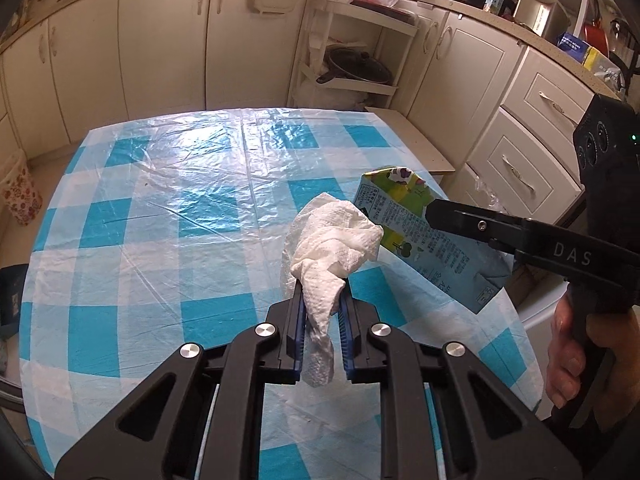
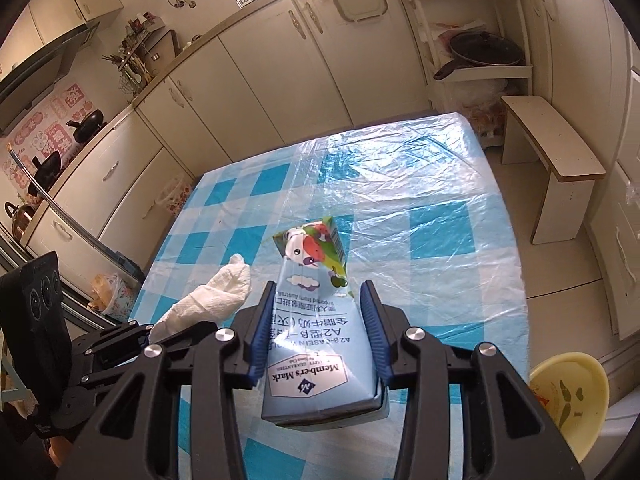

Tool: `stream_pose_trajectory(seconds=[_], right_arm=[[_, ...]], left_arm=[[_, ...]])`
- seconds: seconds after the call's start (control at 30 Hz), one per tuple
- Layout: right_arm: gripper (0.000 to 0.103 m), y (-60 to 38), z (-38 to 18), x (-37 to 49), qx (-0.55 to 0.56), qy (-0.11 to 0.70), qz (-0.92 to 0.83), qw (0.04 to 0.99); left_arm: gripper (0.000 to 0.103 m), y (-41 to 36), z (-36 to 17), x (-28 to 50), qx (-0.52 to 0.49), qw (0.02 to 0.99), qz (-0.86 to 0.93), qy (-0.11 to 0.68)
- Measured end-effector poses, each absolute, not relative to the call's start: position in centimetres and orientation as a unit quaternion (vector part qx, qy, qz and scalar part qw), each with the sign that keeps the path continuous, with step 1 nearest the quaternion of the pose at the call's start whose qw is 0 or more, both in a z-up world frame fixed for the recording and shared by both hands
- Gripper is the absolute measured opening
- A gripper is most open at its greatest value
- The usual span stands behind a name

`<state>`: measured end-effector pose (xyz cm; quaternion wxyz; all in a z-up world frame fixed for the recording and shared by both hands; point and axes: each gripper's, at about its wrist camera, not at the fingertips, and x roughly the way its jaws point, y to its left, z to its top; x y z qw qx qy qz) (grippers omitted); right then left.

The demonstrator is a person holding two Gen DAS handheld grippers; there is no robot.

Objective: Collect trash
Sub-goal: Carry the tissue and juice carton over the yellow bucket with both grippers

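My left gripper (image 1: 322, 286) is shut on a crumpled white paper towel (image 1: 336, 240), which hangs above the blue-and-white checked table (image 1: 160, 208). My right gripper (image 2: 318, 294) is shut on a light-blue milk carton (image 2: 316, 332) with a green cartoon top, and holds it clear of the table. In the left wrist view the carton (image 1: 404, 216) sits just right of the towel, clamped by the right gripper's black finger (image 1: 472, 220), with a hand on its handle. The towel (image 2: 208, 304) and left gripper show at lower left in the right wrist view.
Cream cabinets ring the table. A corner shelf with a black pan (image 1: 356, 66) stands behind it. A low wooden stool (image 2: 556, 160) sits to the right, a yellow bowl (image 2: 568, 392) below the table's right edge, and a floral bin (image 1: 20, 196) at the left.
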<state>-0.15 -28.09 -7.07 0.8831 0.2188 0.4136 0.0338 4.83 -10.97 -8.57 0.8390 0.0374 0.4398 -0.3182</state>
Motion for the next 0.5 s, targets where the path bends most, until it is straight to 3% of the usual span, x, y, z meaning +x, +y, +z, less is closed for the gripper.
stream_pose_trajectory(seconds=[0.5], right_arm=[[0.042, -37.8, -5.7, -7.4, 0.248, 0.386, -0.068, 0.886]], left_arm=[[0.014, -20.2, -7.2, 0.0, 0.032, 0.808, -0.405, 0.427]])
